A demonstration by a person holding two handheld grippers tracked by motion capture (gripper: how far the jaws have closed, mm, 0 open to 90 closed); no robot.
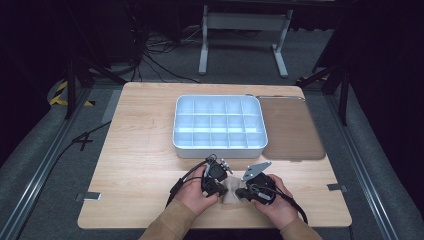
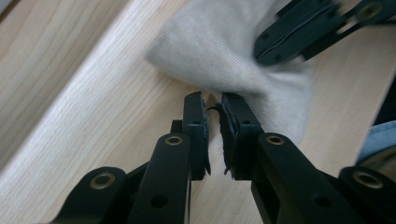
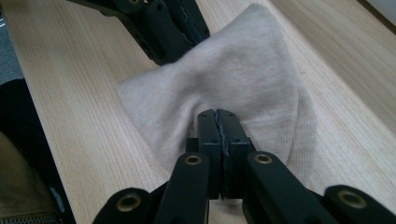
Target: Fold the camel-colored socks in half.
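Note:
A small beige cloth (image 1: 231, 194) lies near the table's front edge, between the two grippers. In the high view a hand brings my left gripper (image 1: 223, 193) to the cloth's left side, and my right gripper (image 1: 239, 193) meets its right side. In the right gripper view my right gripper (image 3: 217, 114) is shut tight on a fold of the cloth (image 3: 243, 70). The left gripper (image 3: 187, 49) bites the far corner. In the left gripper view my left gripper (image 2: 212, 100) pinches the cloth's (image 2: 219, 51) edge, a narrow slit left between its pads. The right gripper (image 2: 266, 53) holds the other end.
A white tray (image 1: 176, 135) with several empty compartments stands at the middle of the wooden table (image 1: 135, 150). A brown mat (image 1: 292, 130) lies to its right. Cables trail from both grippers toward the front edge. Dark floor and a stand's legs lie beyond the table.

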